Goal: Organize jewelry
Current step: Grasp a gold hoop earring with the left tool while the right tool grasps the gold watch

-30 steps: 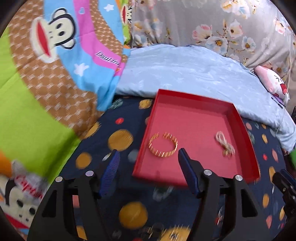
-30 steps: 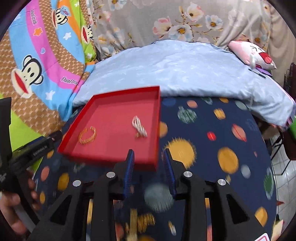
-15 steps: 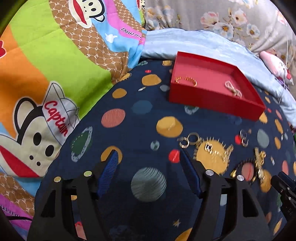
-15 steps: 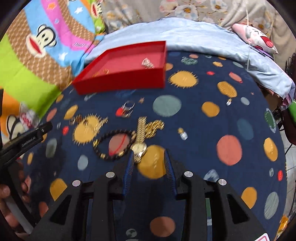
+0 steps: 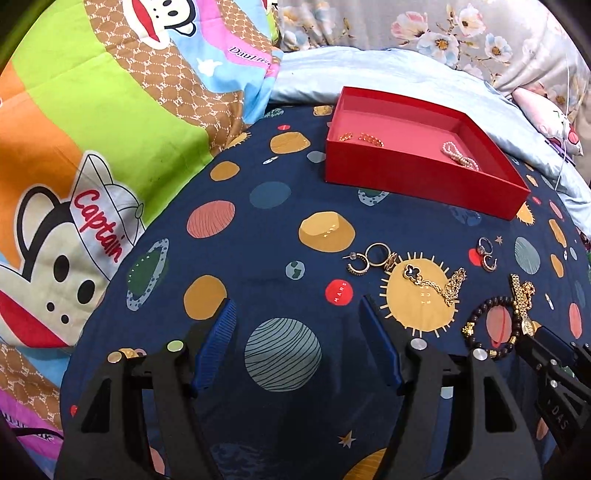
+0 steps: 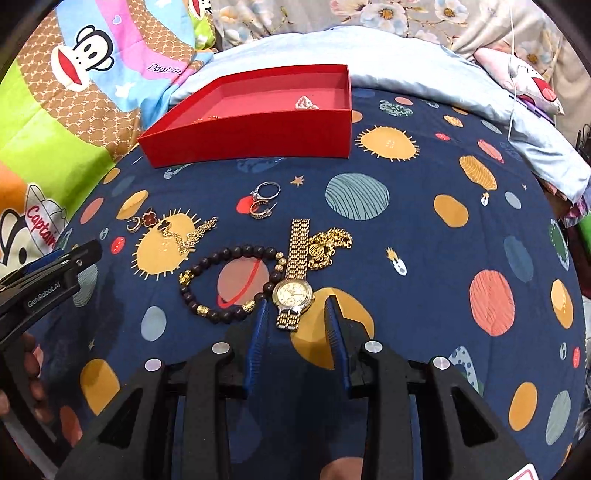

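A red tray (image 5: 413,177) (image 6: 258,134) lies on the planet-print sheet and holds a gold bangle (image 5: 370,139) and a pearl bracelet (image 5: 460,155) (image 6: 306,102). Loose jewelry lies nearer: a gold watch (image 6: 293,291), a dark bead bracelet (image 6: 221,280) (image 5: 491,328), a gold chain (image 6: 330,245), a clover necklace (image 5: 432,282) (image 6: 177,230), hoop earrings (image 5: 369,258) and rings (image 6: 264,201) (image 5: 485,253). My right gripper (image 6: 295,310) is open, its fingertips on either side of the watch's lower band. My left gripper (image 5: 295,314) is open and empty over bare sheet, left of the jewelry.
A cartoon monkey quilt (image 5: 92,147) lies to the left. A light blue blanket (image 5: 388,74) and floral fabric (image 5: 443,33) lie behind the tray. A pink plush toy (image 6: 528,79) sits at the far right.
Both grippers pulled back from the tray toward the loose jewelry. The right gripper came down around the watch and opened wider. The left stayed open and empty.
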`<state>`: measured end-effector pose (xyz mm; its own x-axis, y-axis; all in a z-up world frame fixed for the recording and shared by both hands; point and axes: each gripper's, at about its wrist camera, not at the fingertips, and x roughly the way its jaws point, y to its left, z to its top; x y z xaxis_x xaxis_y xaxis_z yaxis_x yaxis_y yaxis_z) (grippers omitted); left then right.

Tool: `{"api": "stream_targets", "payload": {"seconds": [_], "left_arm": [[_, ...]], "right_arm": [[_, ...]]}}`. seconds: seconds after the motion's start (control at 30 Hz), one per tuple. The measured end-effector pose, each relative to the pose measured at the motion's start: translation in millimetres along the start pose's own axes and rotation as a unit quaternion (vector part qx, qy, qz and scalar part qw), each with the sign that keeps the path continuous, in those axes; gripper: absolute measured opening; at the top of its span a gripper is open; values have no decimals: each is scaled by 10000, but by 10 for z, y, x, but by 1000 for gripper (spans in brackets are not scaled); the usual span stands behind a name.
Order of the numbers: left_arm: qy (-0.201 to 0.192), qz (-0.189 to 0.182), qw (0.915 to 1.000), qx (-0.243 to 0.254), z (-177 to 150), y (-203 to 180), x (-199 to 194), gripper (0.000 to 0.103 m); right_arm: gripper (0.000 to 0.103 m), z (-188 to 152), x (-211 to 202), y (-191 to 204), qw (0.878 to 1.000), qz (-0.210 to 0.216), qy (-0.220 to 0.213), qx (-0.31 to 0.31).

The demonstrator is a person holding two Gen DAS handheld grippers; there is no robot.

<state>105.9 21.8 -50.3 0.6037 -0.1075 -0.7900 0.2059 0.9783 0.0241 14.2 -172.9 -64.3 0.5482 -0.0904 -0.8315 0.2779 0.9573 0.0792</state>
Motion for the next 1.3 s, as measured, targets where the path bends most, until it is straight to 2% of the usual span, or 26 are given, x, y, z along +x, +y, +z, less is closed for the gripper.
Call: {"api": "stream_targets", "payload": {"seconds": [0.13,0.6,0.7,0.87,0.97,1.1,1.13,1.3], "left_arm": [[28,-22,10000,-35,1,17,34,66],[103,-97,9999,41,109,-167,274,65],[152,-120,9998,74,132,-205,353,57],[85,-145,9998,108,157,-235,396,51],[28,-192,9997,170,167,-271,399,42],[15,-278,9994,206,189,-306,401,21],[22,-302,9994,190,193,-304,398,18],[108,-473,9988,55,200,-255,374,18]], "right_arm": [[23,24,25,15,10000,-37,-29,-51],[22,50,12,-74,9998,133,-17,174],[22,57,1,-80,9997,165,-23,201],[22,65,2,-98,9995,213,0,249],[22,70,8,-102,9994,221,3,251],[22,74,-3,-101,9994,229,-3,247],[22,79,-13,-102,9994,236,-15,249],[22,105,-83,-90,9994,242,-102,224]]}}
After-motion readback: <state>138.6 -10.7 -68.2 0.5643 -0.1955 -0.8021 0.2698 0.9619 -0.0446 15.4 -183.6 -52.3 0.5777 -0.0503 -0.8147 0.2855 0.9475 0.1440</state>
